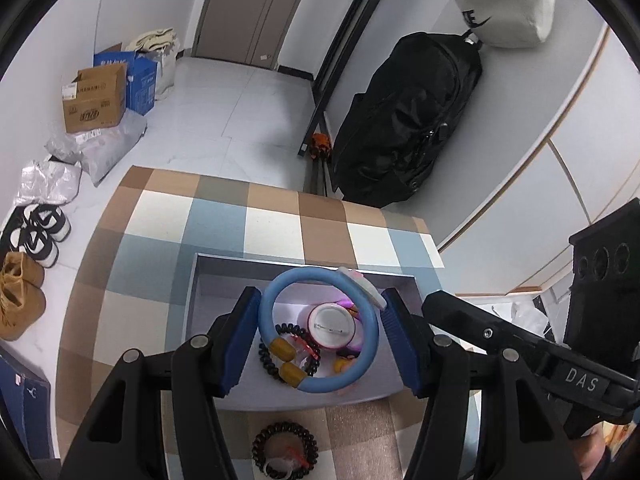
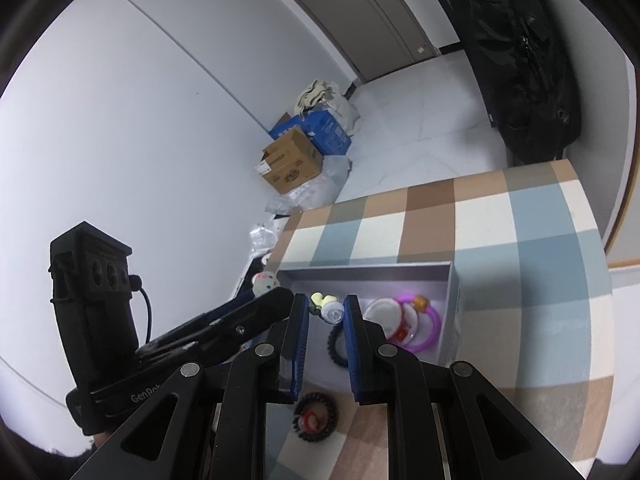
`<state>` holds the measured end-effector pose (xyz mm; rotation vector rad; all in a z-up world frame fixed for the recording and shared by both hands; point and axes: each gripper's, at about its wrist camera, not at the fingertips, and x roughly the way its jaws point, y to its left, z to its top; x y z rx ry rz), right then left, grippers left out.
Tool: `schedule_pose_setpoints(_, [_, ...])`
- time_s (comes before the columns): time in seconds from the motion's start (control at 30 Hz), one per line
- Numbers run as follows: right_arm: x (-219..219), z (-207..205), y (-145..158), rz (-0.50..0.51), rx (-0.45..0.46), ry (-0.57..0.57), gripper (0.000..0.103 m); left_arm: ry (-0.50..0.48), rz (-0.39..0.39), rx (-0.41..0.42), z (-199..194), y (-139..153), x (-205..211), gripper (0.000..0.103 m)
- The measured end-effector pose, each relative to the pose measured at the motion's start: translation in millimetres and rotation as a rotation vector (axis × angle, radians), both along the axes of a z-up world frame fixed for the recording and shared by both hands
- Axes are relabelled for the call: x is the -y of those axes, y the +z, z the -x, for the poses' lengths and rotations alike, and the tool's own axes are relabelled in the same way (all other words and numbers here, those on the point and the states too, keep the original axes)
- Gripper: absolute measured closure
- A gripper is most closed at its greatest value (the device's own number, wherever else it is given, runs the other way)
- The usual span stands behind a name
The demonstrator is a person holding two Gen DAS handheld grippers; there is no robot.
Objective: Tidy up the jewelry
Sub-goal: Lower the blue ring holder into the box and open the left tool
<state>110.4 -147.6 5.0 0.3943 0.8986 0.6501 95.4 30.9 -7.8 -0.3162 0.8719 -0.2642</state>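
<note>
A grey tray (image 1: 224, 280) sits on the checked table. My left gripper (image 1: 320, 336) is shut on a blue ring bracelet (image 1: 276, 292) with amber beads, held over the tray. Inside the tray lie a round white badge (image 1: 332, 326), a dark beaded bracelet (image 1: 268, 360) and a purple ring (image 2: 430, 330). A dark coil bracelet (image 1: 285, 454) lies on the table in front of the tray; it also shows in the right wrist view (image 2: 316, 412). My right gripper (image 2: 326, 320) is shut on a small silver and yellow trinket (image 2: 330, 310) over the tray (image 2: 360, 274).
The checked tablecloth (image 1: 272, 216) covers the small table. A black bag (image 1: 404, 120) leans on the wall behind it. Cardboard boxes (image 1: 96, 96) and shoes (image 1: 36, 236) sit on the floor at left.
</note>
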Motion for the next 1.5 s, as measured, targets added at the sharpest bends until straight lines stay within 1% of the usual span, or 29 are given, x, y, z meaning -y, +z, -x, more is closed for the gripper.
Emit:
schedule_pose_setpoints(0.17, [3.7,-8.4,-7.8,0.006,-0.029,-0.015,0.087,0.021,0.004,-0.03,-7.5,-5.7,-3.0,0.047])
schedule_pose_setpoints(0.4, [6.3,-14.0,-17.0,0.018,-0.065,-0.025,0.087,0.016,0.005,-0.059,-11.2,-10.9,1.2,0.047])
schedule_pose_setpoints(0.6, [7.9,-14.6,-17.4,0.013,-0.073,-0.032,0.086,0.009,0.02,-0.078,-12.6,-13.7,2.6,0.047])
schedule_pose_setpoints(0.7, [11.3,-16.4,-20.7,-0.003,-0.093,-0.043,0.085,0.01,0.031,-0.085,-14.4,-14.9,3.3,0.047])
schedule_pose_setpoints(0.8, [16.4,-19.2,-25.0,-0.044,-0.126,-0.052,0.084,0.02,0.053,-0.095,-16.7,-17.1,1.5,0.046])
schedule_pose_setpoints(0.83, [17.1,-19.6,-25.9,-0.057,-0.135,-0.052,0.084,0.024,0.07,-0.11,-18.6,-18.7,-0.1,0.046])
schedule_pose_setpoints(0.9, [18.6,-20.6,-27.3,-0.092,-0.151,-0.047,0.084,0.029,0.099,-0.13,-21.1,-21.0,-2.1,0.037])
schedule_pose_setpoints(0.93, [18.8,-20.8,-26.5,-0.097,-0.148,-0.046,0.083,0.031,0.115,-0.128,-20.9,-20.9,-3.0,0.031])
schedule_pose_setpoints(0.97, [19.0,-20.1,-25.4,-0.096,-0.142,-0.048,0.079,0.032,0.142,-0.121,-20.0,-19.6,-5.1,0.028])
schedule_pose_setpoints(1.0, [19.8,-19.0,-23.5,-0.097,-0.132,-0.052,0.075,0.033,0.154,-0.113,-18.9,-18.1,-6.2,0.028])
schedule_pose_setpoints(1.03, [21.1,-18.1,-21.6,-0.101,-0.123,-0.056,0.073,0.034,0.154,-0.108,-18.2,-16.4,-6.2,0.027])
schedule_pose_setpoints(1.1, [25.5,-15.7,-17.3,-0.112,-0.101,-0.075,0.06,0.031,0.144,-0.105,-17.1,-14.3,-5.1,0.027])
schedule_pose_setpoints(1.13, [27.9,-14.9,-15.6,-0.118,-0.093,-0.083,0.058,0.03,0.141,-0.106,-16.5,-14.0,-4.4,0.027])
schedule_pose_setpoints(1.2, [30.9,-13.1,-12.8,-0.122,-0.078,-0.094,0.044,0.031,0.129,-0.112,-15.6,-14.2,-2.8,0.027])
schedule_pose_setpoints(1.27, [32.2,-11.9,-12.0,-0.116,-0.07,-0.105,0.035,0.031,0.118,-0.117,-14.9,-14.1,-1.8,0.027])
schedule_pose_setpoints(1.5, [35.0,-8.0,-10.9,-0.095,-0.065,-0.125,0.017,0.02,0.07,-0.094,-7.2,-8.0,1.1,0.027])
